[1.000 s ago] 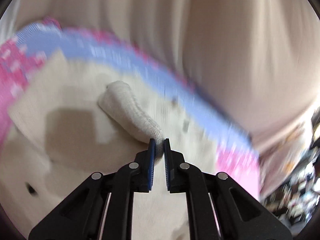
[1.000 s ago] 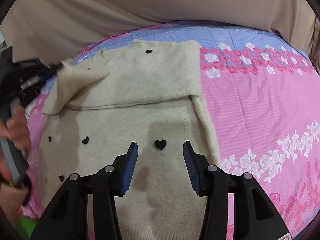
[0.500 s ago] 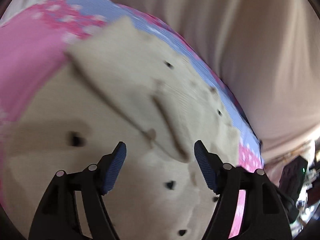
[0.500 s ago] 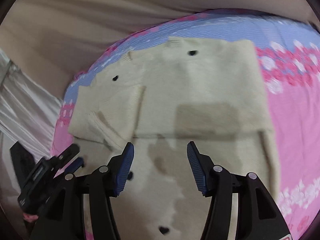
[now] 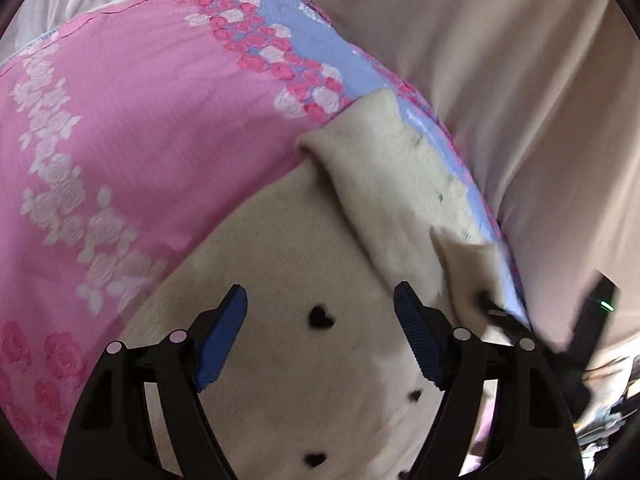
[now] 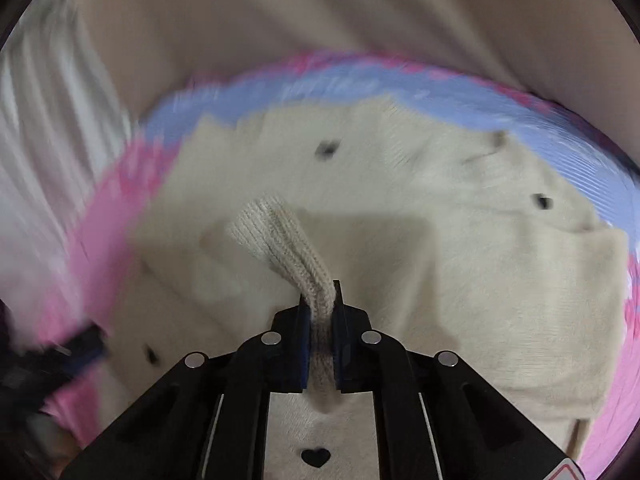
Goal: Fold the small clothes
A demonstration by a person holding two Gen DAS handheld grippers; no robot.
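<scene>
Sweater: a cream knit sweater (image 5: 304, 380) with small black hearts lies flat on the bed, partly folded, with an upper layer doubled over the body; in the right wrist view its far edge lies close to the blue border of the bedspread.
Sleeve cuff: a ribbed cuff (image 6: 280, 240) is lifted off the sweater body and runs from the middle of the garment back into the right tool's fingers.
Right hand-held gripper: the right hand-held gripper (image 6: 320, 312) is clamped on the ribbed cuff, the knit bunched between the two blue pads and hanging out below them.
Left hand-held gripper: the left hand-held gripper (image 5: 320, 328) hangs over the sweater body with its blue-padded fingers wide apart, holding nothing; one black heart (image 5: 321, 317) shows between them.
Bed: the bedspread (image 5: 140, 140) is pink with white and pink roses and a blue band along the far edge; the sweater sits toward that far edge.
Backdrop: beige draped cloth (image 5: 500, 80) rises behind the bed.
Image quality: the right wrist view is motion-blurred toward its rim; a dark shape at its lower left edge is too smeared to identify.
</scene>
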